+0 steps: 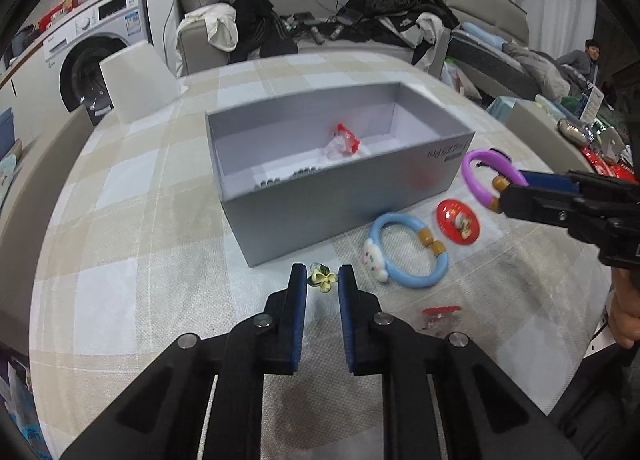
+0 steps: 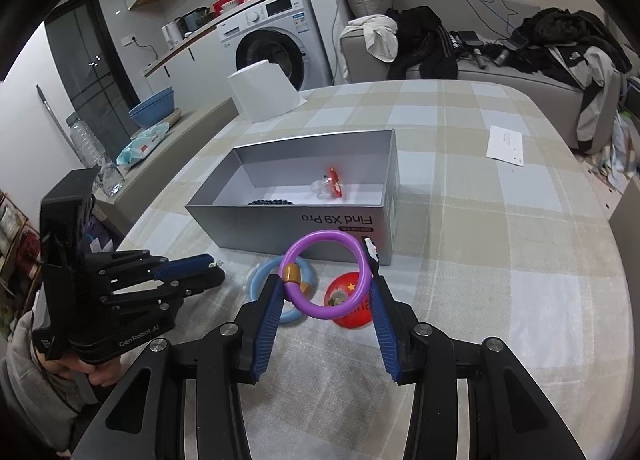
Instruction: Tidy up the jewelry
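Note:
A grey open box (image 1: 320,200) (image 2: 248,216) stands on the checked tablecloth and holds a red-and-clear trinket (image 1: 344,140) (image 2: 332,184) and dark beads (image 2: 272,203). My left gripper (image 1: 323,280) has its fingers close on either side of a small yellow flower piece (image 1: 322,278) in front of the box. My right gripper (image 2: 326,280) is shut on a purple bracelet (image 2: 326,274) (image 1: 486,176) and holds it above the table near the box's right end. A blue bracelet with a white charm (image 1: 408,256) and a red disc (image 1: 458,222) lie beside the box.
A small red-and-clear piece (image 1: 440,318) lies right of my left gripper. A white paper roll (image 1: 136,80) stands at the table's far left. A white paper slip (image 2: 506,144) lies far right. A sofa with clothes (image 1: 360,24) and a washing machine (image 1: 84,48) stand beyond the table.

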`<state>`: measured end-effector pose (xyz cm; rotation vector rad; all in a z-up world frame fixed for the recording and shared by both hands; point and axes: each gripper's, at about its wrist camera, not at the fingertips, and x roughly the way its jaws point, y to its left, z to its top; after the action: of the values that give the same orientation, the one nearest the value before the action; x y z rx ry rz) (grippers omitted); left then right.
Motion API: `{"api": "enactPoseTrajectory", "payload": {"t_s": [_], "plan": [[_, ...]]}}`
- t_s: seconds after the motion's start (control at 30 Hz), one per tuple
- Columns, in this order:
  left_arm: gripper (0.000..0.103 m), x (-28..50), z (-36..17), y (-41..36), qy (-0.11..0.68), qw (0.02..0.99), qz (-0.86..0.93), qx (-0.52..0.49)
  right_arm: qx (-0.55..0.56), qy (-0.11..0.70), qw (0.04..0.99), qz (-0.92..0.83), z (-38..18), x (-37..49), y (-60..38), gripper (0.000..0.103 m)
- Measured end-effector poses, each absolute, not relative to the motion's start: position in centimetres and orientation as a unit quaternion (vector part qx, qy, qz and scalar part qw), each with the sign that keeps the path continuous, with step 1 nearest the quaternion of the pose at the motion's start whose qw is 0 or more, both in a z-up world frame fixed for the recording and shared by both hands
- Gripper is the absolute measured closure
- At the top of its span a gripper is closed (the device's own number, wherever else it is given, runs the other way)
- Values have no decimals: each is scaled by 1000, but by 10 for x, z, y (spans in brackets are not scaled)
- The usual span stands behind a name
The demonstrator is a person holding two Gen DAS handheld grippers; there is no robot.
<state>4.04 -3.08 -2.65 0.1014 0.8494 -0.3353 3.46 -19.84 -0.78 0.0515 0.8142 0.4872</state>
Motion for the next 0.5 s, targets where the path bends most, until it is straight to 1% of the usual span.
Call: {"api": "enactPoseTrajectory", "payload": {"t_s": [0.17,0.33,0.5], "plan": [[91,33,-12,-32,367,913,-170,50,37,363,897,249,1,29,-202,60],[91,37,-6,-24,352,920,-171,35,49,333,903,266,12,24,-204,60],[91,37,2,-16,336,927,-169,11,46,329,906,263,14,26,-199,60]]}}
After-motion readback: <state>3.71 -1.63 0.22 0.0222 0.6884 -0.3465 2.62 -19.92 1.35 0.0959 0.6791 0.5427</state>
